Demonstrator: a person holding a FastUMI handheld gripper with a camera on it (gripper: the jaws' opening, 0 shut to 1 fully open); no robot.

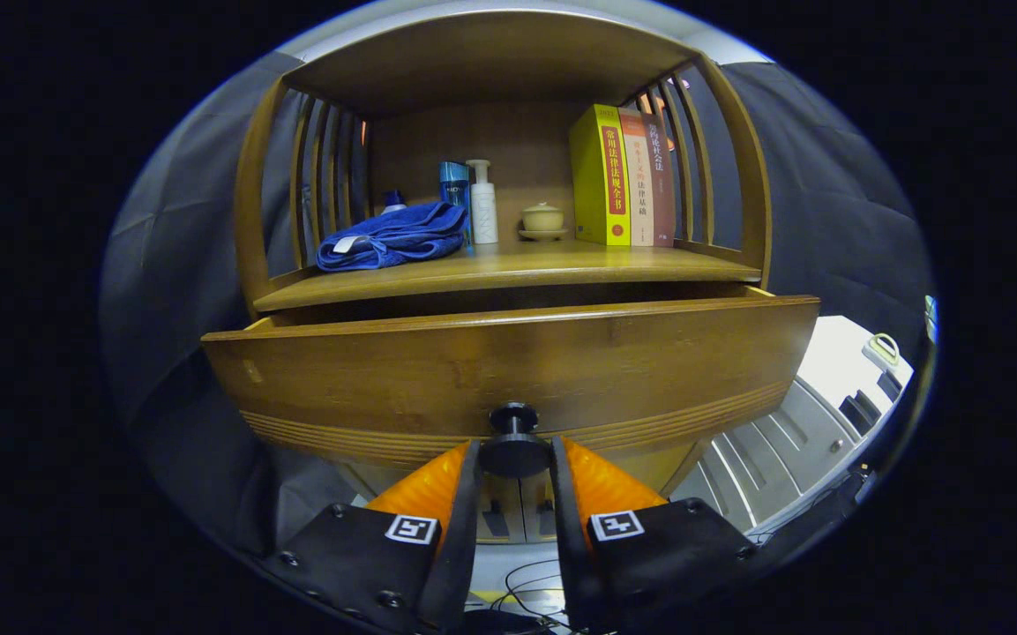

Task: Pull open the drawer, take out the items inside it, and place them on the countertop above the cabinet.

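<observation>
Broadly, a wooden cabinet (508, 79) of warm brown, smooth-grained timber rises beyond the fingers, its curved side frames filled with slender vertical slats. Its drawer (508, 370) stands pulled partway out from under the countertop (508, 269), a wide bowed front panel with fine parallel grooves cut along its lower edge; what lies inside is hidden behind the panel. On the flat shelf-like countertop, at the right, three upright books (623, 176) stand together, the nearest with a glossy yellow cover. At the left lies a soft blue towel (393, 236), loosely folded and rumpled. Behind it are a blue cylindrical bottle (453, 190) and a white pump bottle (482, 203), side by side, and a small round lidded cup (542, 219) of pale ceramic sits on a saucer between bottle and books. The gripper (514, 459) is closed narrowly on the drawer's round dark knob (514, 441), a disc on a short stem, with both ribbed fingers (424, 485) pressing its sides.
</observation>
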